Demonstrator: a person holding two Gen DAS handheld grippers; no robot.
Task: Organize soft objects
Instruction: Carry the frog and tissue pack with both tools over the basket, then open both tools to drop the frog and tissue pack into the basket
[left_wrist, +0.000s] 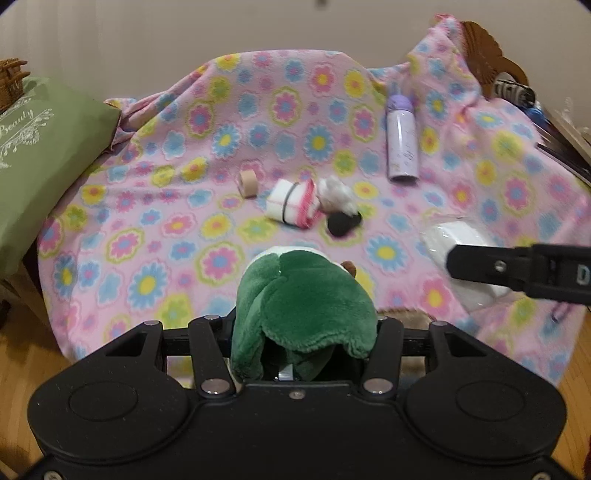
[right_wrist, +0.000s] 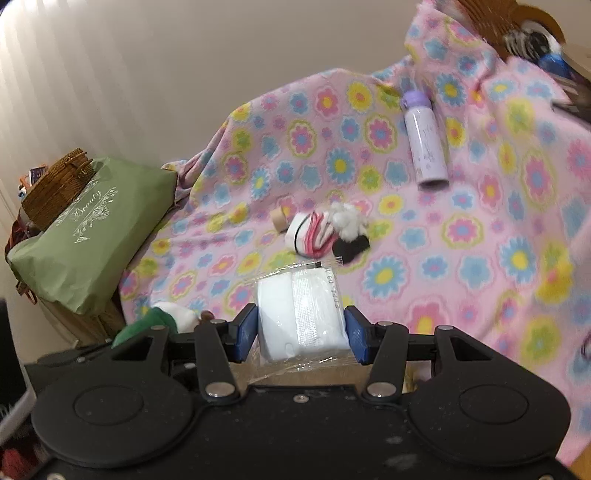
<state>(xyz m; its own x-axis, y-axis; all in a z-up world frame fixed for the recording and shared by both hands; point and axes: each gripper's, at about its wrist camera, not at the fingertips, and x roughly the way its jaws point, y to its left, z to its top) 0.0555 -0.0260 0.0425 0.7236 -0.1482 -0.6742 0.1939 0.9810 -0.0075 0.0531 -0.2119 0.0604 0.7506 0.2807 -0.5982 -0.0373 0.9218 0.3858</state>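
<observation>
Two grippers are each clamped on something soft above a pink fleece blanket printed with flowers (left_wrist: 147, 206). The left gripper (left_wrist: 303, 325) has its jaws closed tight on a green plush toy (left_wrist: 306, 295), whose fabric hides both pads; its white and brown far end is barely visible. The right gripper (right_wrist: 301, 330) pinches a white padded pack in clear plastic wrap (right_wrist: 301, 314) between blue pads (right_wrist: 246, 328); print on the wrapper is too blurred to read. Lying apart on the blanket are a lavender bottle (left_wrist: 402, 144), a small tan tape roll (left_wrist: 246, 184) and a white-and-pink striped rolled bundle (left_wrist: 293, 203) touching a white fluffy tuft (left_wrist: 338, 194). A green embroidered bag (right_wrist: 88, 232) is cut off at left.
</observation>
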